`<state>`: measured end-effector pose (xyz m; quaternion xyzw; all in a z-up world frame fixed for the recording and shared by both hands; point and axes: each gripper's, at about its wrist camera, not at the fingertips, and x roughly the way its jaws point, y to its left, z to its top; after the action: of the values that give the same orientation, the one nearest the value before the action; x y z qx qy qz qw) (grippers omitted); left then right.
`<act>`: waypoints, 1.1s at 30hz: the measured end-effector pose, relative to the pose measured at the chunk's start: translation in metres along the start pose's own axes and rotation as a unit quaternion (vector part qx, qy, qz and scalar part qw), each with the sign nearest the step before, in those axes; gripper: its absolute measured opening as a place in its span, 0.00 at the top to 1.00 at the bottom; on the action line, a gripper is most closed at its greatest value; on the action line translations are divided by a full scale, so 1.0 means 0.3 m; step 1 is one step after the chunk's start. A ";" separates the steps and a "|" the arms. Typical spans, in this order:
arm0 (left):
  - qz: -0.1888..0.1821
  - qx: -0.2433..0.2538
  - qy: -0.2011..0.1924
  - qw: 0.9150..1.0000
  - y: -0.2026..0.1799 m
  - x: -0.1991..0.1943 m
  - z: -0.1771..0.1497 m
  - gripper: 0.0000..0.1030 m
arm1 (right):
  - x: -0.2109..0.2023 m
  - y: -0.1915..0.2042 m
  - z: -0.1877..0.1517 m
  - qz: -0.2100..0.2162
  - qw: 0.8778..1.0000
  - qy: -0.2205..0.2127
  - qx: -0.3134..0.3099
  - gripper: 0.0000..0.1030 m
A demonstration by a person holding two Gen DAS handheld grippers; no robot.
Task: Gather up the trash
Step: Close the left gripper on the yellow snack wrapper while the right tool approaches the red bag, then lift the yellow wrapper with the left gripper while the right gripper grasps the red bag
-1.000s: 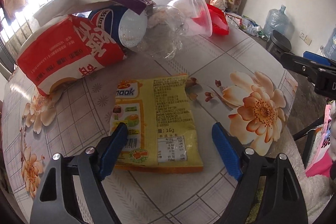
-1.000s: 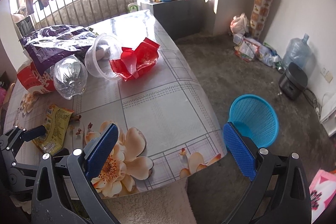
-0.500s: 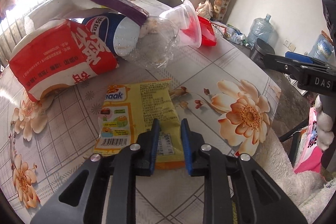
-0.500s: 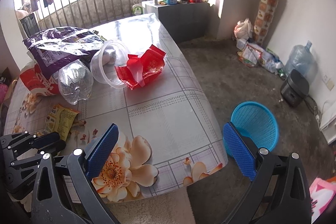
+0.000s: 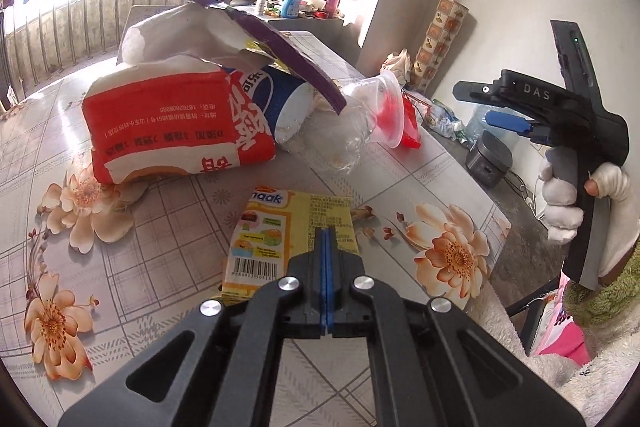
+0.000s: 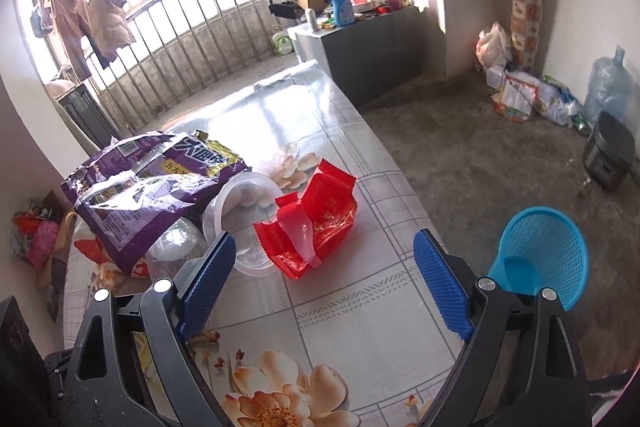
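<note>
Trash in hand: yellow snack wrapper (image 5: pixel 298 227) lay flat on the table (image 5: pixel 168 259), its near edge under the left gripper (image 5: pixel 327 239).
Left gripper: pads pressed together, having just closed; the wrapper's edge ran in between them, so it appeared pinched, though how much foil they had was hidden by the jaws.
Right gripper: the right gripper (image 6: pixel 320 287) stood spread and empty above the table's near edge, its jaws having just narrowed a little.
Risk, slip: thin foil caught only at the rim could have slid out on lifting, judging by the shallow bite.
Risk, drag: a wrapper pulled along the table rather than up might have crumpled or torn.
Ahead of left gripper: red and white bag (image 5: pixel 168 123), a blue cup (image 5: pixel 280 107) and a crushed clear bottle (image 5: pixel 340 139) lay beyond, apart from the wrapper.
Further out: purple bag (image 6: pixel 152 179), clear tub (image 6: pixel 244 211) and red packet (image 6: pixel 316 223) crowded the far half.
Destination: blue basket (image 6: pixel 544 251) stood on the floor, right of the right gripper.
In the way: the right gripper itself stood between wrapper and basket.
</note>
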<state>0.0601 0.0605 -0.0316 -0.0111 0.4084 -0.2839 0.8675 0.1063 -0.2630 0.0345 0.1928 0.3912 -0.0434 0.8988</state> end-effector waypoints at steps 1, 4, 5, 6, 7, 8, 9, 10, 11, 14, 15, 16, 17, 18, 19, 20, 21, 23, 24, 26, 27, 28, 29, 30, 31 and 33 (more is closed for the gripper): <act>-0.002 -0.011 0.005 1.000 0.020 0.001 0.000 1.00 | 0.026 -0.016 0.019 0.012 1.000 0.010 0.020 0.20; 0.010 -0.043 0.013 0.999 0.082 -0.002 -0.005 0.96 | 0.065 -0.058 0.039 0.034 0.996 0.039 0.078 0.29; 0.014 -0.052 0.014 0.998 0.104 -0.007 -0.009 0.86 | 0.058 -0.060 0.032 0.044 0.995 0.042 0.084 0.29; 0.018 -0.063 0.013 0.998 0.124 -0.010 -0.013 0.80 | 0.046 -0.051 0.017 0.048 0.995 0.044 0.079 0.29; 0.021 -0.074 0.010 0.997 0.145 -0.015 -0.018 0.74 | 0.030 -0.038 -0.003 0.053 0.995 0.047 0.070 0.31; 0.020 -0.085 0.010 0.996 0.165 -0.020 -0.021 0.73 | 0.016 -0.023 -0.027 0.064 0.995 0.052 0.062 0.32; 0.017 -0.094 0.011 0.995 0.184 -0.022 -0.024 0.73 | 0.004 -0.008 -0.052 0.079 0.993 0.062 0.056 0.32; 0.014 -0.103 0.013 0.994 0.203 -0.022 -0.025 0.73 | 0.002 0.012 -0.081 0.095 0.991 0.075 0.052 0.37; 0.008 -0.111 0.016 0.994 0.216 -0.017 -0.025 0.73 | 0.005 0.037 -0.115 0.113 0.988 0.092 0.050 0.43; -0.010 -0.132 0.033 0.991 0.243 0.013 -0.025 0.73 | 0.043 0.132 -0.216 0.168 0.974 0.150 0.037 0.66; -0.022 -0.140 0.039 0.989 0.251 0.021 -0.023 0.73 | 0.057 0.167 -0.243 0.180 0.969 0.165 0.029 0.70; -0.035 -0.151 0.046 0.987 0.260 0.029 -0.021 0.73 | 0.070 0.200 -0.263 0.191 0.966 0.176 0.022 0.77; -0.047 -0.163 0.053 0.984 0.272 0.035 -0.019 0.74 | 0.081 0.233 -0.279 0.202 0.962 0.185 0.016 0.82; -0.058 -0.174 0.060 0.981 0.276 0.043 -0.020 0.74 | 0.090 0.264 -0.291 0.210 0.959 0.191 0.006 0.84; -0.070 -0.184 0.067 0.978 0.282 0.052 -0.021 0.74 | 0.096 0.294 -0.300 0.215 0.957 0.195 -0.008 0.87; -0.081 -0.194 0.071 0.975 0.291 0.059 -0.023 0.74 | 0.099 0.322 -0.306 0.217 0.956 0.198 -0.022 0.89; -0.091 -0.203 0.072 0.972 0.302 0.066 -0.036 0.74 | 0.107 0.345 -0.316 0.217 0.954 0.204 -0.035 0.91; -0.111 -0.220 0.074 0.966 0.320 0.075 -0.033 0.74 | 0.130 0.377 -0.340 0.203 0.953 0.220 -0.055 0.96; -0.126 -0.229 0.073 0.962 0.332 0.073 -0.034 0.74 | 0.141 0.380 -0.354 0.197 0.952 0.227 -0.057 0.97; -0.177 -0.249 0.067 0.950 0.348 0.068 -0.034 0.76 | 0.150 0.377 -0.368 0.205 0.950 0.229 -0.049 0.99; -0.199 -0.251 0.062 0.945 0.350 0.060 -0.031 0.76 | 0.149 0.376 -0.369 0.208 0.949 0.230 -0.046 0.99; -0.218 -0.249 0.059 0.942 0.341 0.051 -0.023 0.76 | 0.152 0.374 -0.374 0.214 0.948 0.231 -0.045 1.00; -0.236 -0.245 0.059 0.938 0.339 0.046 -0.019 0.76 | 0.157 0.369 -0.377 0.223 0.947 0.230 -0.042 1.00; -0.244 -0.245 0.059 0.936 0.339 0.042 -0.013 0.76 | 0.169 0.356 -0.377 0.232 0.944 0.230 -0.035 1.00; -0.240 -0.247 0.064 0.937 0.339 0.046 -0.008 0.76 | 0.172 0.340 -0.377 0.241 0.942 0.233 -0.024 1.00; -0.228 -0.251 0.087 0.937 0.331 0.077 -0.010 0.76 | 0.189 0.300 -0.368 0.255 0.937 0.237 -0.004 1.00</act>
<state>0.1177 0.1329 -0.0749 -0.2964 0.5264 -0.3621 0.7099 0.0903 -0.1340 -0.0466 0.2876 0.5308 0.2361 0.7614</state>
